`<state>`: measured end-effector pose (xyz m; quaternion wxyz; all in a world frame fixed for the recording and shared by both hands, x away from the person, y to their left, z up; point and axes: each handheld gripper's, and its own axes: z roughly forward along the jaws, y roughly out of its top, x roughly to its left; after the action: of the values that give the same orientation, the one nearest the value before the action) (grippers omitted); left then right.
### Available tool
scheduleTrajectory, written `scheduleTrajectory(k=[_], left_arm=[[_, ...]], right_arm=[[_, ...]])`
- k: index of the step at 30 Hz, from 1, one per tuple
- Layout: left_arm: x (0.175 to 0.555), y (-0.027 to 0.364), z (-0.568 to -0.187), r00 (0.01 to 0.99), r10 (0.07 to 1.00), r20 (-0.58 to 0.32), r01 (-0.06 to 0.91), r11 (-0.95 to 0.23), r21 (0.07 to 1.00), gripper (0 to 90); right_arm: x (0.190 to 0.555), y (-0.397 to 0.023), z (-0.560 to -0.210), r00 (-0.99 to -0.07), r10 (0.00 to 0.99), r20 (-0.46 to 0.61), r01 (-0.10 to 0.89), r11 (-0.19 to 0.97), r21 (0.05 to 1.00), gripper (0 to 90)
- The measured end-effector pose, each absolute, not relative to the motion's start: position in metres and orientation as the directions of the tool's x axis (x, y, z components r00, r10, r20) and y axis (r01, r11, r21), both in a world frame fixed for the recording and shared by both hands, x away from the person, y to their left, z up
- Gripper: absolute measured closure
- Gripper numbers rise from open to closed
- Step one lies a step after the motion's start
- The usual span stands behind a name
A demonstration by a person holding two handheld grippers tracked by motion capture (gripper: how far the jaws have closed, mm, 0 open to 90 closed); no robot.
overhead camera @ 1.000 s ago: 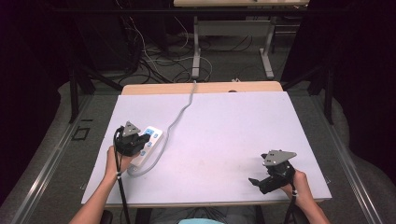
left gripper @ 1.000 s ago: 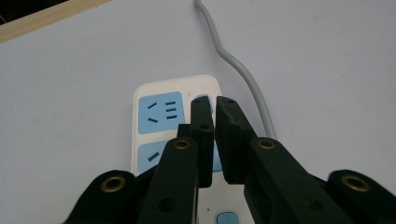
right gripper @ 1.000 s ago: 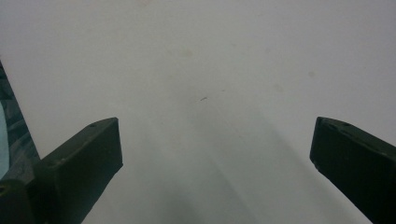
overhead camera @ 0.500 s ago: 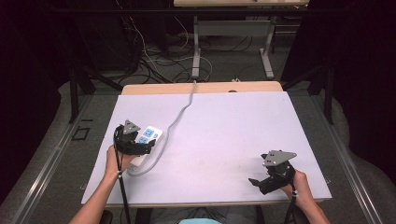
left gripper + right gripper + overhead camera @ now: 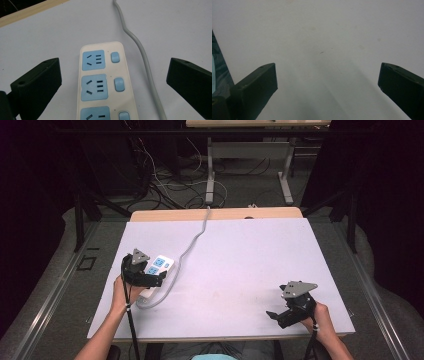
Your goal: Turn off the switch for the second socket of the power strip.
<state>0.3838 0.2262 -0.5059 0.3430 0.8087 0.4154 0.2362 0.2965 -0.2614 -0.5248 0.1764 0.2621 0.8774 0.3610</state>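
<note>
Lay flat near the table's (image 5: 240, 245) left edge: white power strip (image 5: 102, 82) with blue sockets, grey cord (image 5: 142, 55) trailing toward the far edge. Spread wide, having just been opening: left gripper (image 5: 112, 82), straddling strip and cord without pressing either. Likewise released and holding nothing: right gripper (image 5: 327, 82), over bare tabletop. Probably rigid, light, smooth plastic; best pinched across the narrow sides, with the stiffish cord likely to drag. No containers seen.
</note>
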Motion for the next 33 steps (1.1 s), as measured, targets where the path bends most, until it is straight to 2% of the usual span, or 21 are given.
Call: scheduleTrajectory(k=[33], left_arm=[[0.348, 0.242, -0.505, 0.567, 0.815, 0.117, 0.478, -0.441, 0.759, 0.0]], right_arm=[[0.296, -0.263, -0.524, -0.805, 0.582, -0.117, 0.334, 0.607, 0.721, 1.6]])
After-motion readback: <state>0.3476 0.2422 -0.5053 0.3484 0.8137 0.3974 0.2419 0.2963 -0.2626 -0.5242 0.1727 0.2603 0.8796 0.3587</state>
